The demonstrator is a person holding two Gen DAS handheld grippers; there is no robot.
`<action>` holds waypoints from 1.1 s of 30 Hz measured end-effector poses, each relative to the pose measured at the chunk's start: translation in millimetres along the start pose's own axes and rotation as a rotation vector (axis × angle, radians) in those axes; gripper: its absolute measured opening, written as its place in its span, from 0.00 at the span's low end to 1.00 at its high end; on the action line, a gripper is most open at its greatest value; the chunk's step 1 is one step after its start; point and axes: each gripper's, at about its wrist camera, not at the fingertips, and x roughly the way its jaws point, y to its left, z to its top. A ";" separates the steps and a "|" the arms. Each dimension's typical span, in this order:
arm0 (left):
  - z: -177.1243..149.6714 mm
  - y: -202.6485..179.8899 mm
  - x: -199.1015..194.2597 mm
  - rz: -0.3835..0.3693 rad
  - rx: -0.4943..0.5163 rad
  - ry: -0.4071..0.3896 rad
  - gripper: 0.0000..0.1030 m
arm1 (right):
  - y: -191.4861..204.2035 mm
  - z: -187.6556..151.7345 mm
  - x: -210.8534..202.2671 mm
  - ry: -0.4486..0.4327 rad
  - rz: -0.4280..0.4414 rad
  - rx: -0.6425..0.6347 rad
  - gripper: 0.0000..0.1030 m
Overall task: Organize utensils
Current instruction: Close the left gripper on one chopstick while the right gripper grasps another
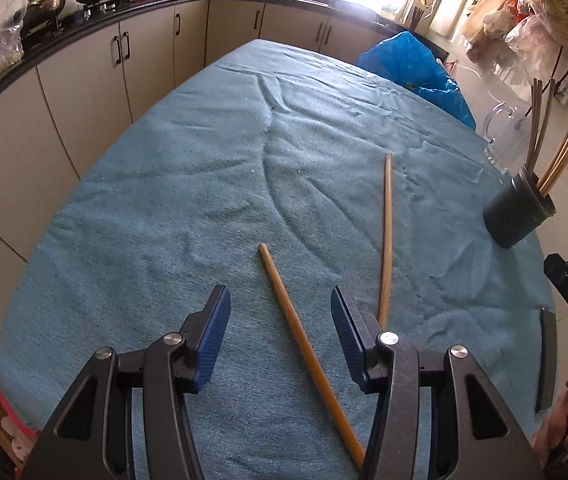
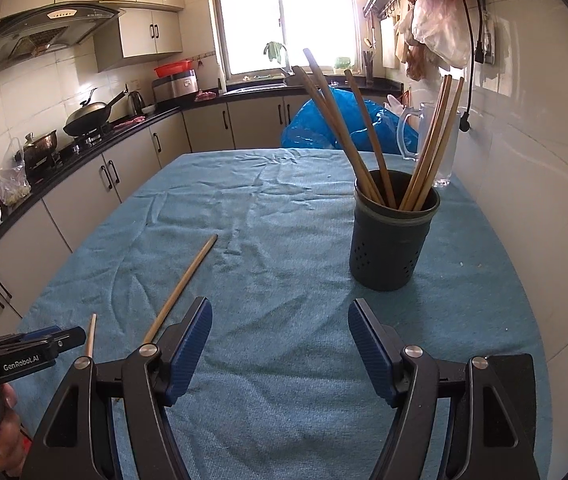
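**Loose chopsticks waiting for the holder**

Left gripper point(image 1: 280, 312) fills the lower frame, jaws half open and empty, straddling one chopstick point(image 1: 307, 356) on the blue cloth point(image 1: 144, 200); a second chopstick point(image 1: 386, 236) lies just right. Holder point(image 1: 519, 216) stands at right, near the bench edge.

Right gripper point(image 2: 280, 340), lower frame, jaws wide and empty. Holder point(image 2: 393, 240) stands centre right, already stocked. Next, likely, close on the straddled stick; open cloth allows it.
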 end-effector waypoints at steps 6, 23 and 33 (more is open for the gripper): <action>1.4 1.3 13.1 -0.017 -0.038 0.050 0.50 | -4.9 -1.4 3.1 0.009 0.012 0.014 0.73; 20.0 3.5 36.3 0.092 0.039 0.066 0.08 | -8.7 -0.7 5.1 0.028 0.042 0.024 0.73; 31.6 17.1 41.5 0.072 0.091 0.041 0.06 | 44.5 35.3 46.4 0.155 0.160 -0.082 0.73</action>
